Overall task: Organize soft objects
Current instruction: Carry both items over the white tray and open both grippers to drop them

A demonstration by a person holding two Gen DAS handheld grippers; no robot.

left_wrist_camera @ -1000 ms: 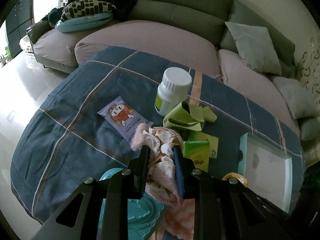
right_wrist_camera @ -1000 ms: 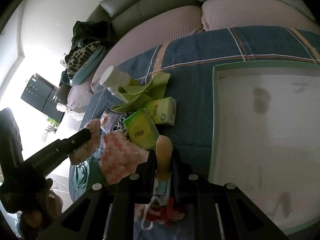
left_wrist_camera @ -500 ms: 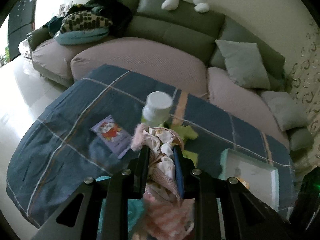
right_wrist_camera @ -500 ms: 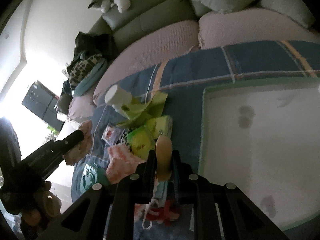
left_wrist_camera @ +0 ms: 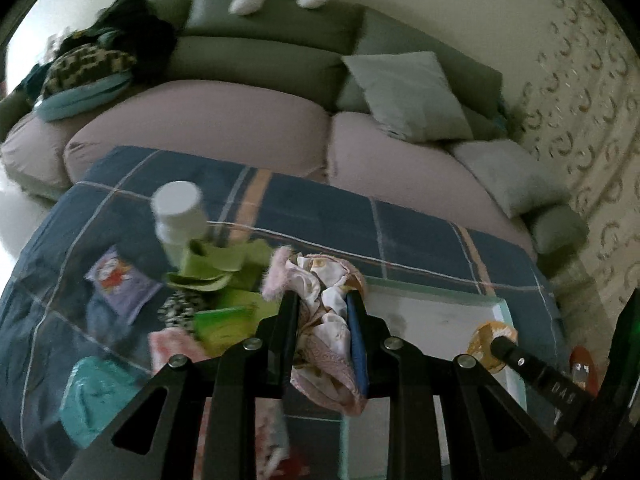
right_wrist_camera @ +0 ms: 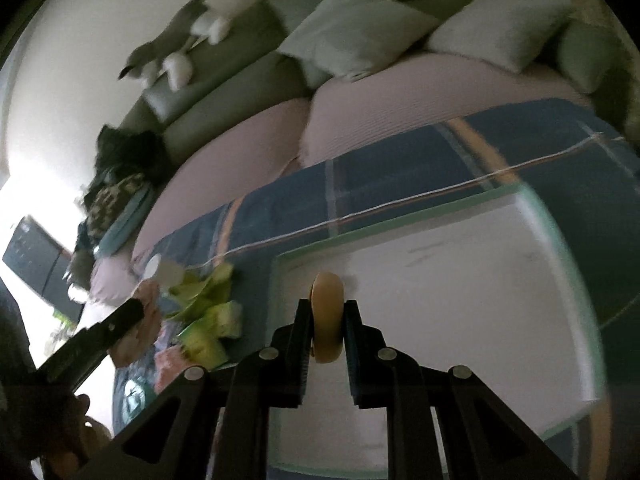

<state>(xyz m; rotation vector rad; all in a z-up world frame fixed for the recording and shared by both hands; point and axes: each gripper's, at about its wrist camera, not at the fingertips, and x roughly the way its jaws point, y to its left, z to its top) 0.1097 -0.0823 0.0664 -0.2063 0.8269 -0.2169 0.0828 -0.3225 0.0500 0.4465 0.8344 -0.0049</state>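
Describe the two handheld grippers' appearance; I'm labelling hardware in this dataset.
Both the left gripper and the right gripper are matte black, with two flat parallel fingers on angular frames with triangular cutouts and silver screw heads. The left gripper's right finger has a blue inner pad.

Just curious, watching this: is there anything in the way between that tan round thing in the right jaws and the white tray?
Nothing visible. The right gripper holds the tan pad over the tray, whose white floor looks bare beneath it. The clutter, green packs and bottle, lies left of the tray's rim.
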